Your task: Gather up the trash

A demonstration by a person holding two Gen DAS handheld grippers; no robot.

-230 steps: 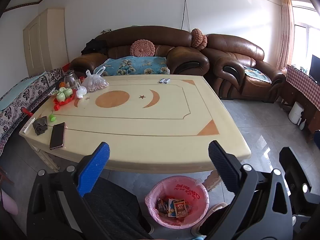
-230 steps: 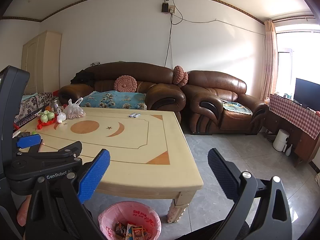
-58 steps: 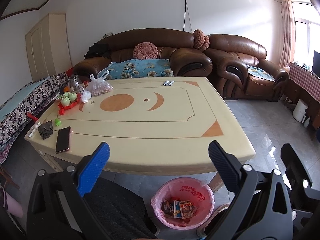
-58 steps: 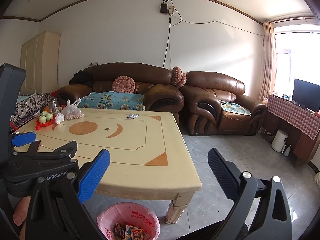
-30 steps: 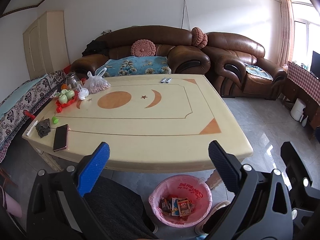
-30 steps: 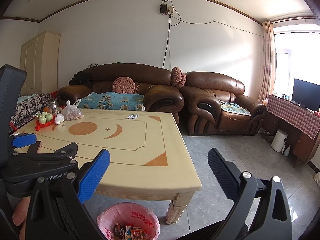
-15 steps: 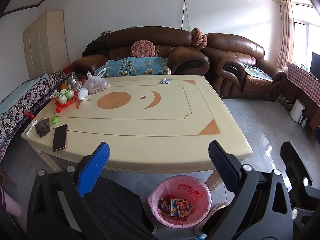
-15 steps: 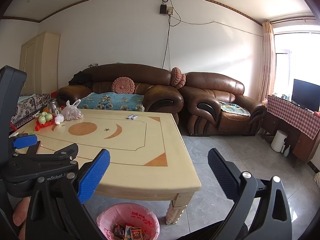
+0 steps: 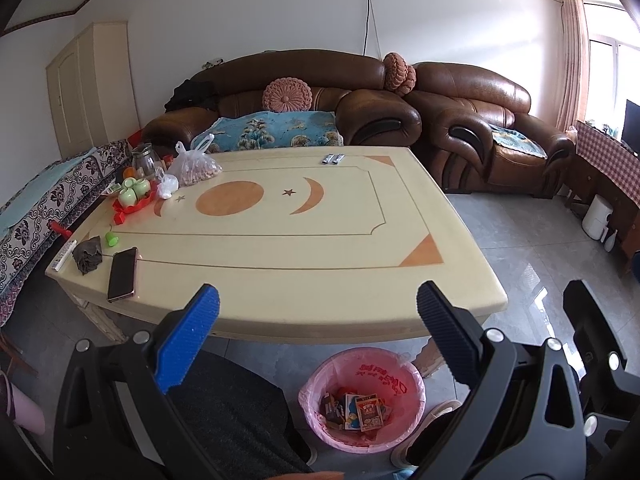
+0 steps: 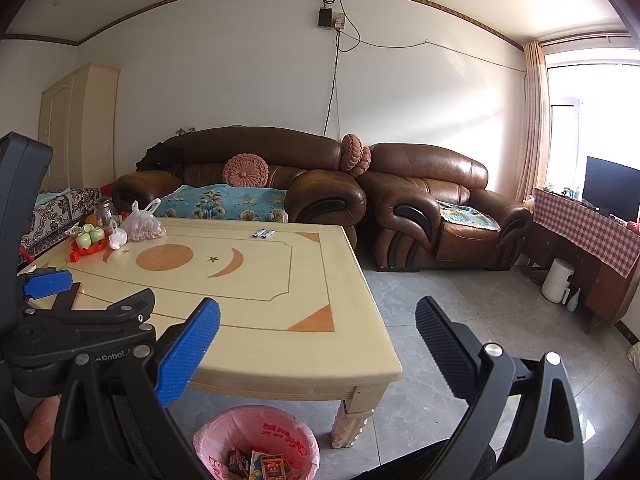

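While level, both tools (image 9: 318,332) (image 10: 318,334) gape, empty.

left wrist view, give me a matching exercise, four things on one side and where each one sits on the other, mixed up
Things:
1. phone
2. trash bin
3. bag of nuts
4. two small packets

Places:
A. on the floor under the near edge of the table
B. far edge of the table, close to the sofa
C. near left corner of the table, beside a dark crumpled cloth
D. far left of the table, next to the red tray of green cups

Pairs: 1-C, 2-A, 3-D, 4-B
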